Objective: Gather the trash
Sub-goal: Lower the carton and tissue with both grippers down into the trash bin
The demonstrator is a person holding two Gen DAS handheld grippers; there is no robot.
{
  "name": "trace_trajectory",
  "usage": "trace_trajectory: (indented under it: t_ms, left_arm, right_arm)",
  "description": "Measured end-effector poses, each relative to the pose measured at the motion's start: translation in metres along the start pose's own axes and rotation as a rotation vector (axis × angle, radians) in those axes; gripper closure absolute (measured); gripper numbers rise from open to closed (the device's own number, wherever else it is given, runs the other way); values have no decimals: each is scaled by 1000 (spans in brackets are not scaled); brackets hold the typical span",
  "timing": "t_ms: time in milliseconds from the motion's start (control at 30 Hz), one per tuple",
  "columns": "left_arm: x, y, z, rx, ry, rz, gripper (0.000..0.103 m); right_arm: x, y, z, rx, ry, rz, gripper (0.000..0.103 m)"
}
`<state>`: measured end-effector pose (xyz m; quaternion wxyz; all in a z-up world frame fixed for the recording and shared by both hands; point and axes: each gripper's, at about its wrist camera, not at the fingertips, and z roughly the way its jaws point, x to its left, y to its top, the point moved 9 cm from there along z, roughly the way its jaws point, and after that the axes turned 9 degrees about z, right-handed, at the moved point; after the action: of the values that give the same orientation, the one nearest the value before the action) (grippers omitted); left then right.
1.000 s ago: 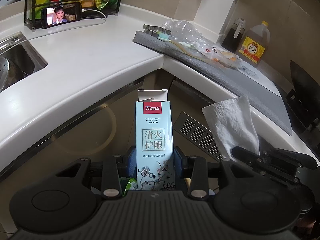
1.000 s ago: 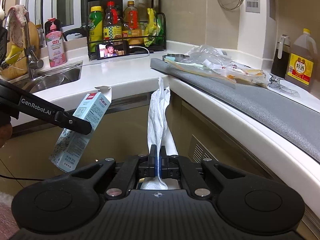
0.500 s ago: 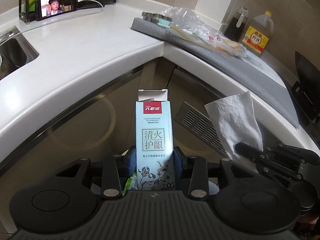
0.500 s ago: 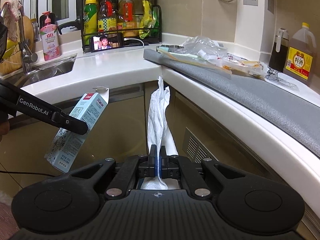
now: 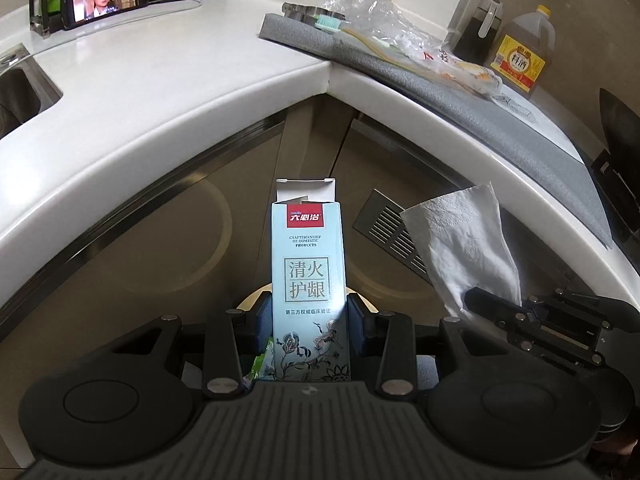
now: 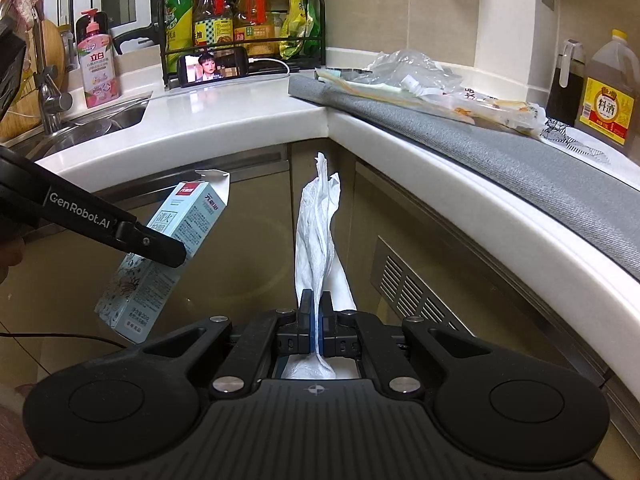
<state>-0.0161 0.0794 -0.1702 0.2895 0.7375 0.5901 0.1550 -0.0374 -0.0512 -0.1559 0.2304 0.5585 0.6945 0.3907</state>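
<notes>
While clamped between left fingers, box.

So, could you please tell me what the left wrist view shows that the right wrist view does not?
Only the left wrist view shows the carton's front label and a round rim below it, perhaps a bin.

Only the right wrist view shows the pink soap bottle, the tap and the rack's bottles.

Both show the carton in the left gripper, the tissue in the right gripper, the phone and the grey mat.
</notes>
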Motion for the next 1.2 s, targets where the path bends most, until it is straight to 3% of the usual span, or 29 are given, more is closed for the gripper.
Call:
trace_trajectory:
  t_ms: [733, 1200]
  left_arm:
    - [-3, -6, 41, 76, 27, 33, 60]
    - [-4, -18, 80, 188, 42, 52, 60]
  right_arm:
    - [-4, -17, 44, 100, 19, 48, 101]
    - [-12, -30, 74, 178, 26, 92, 101]
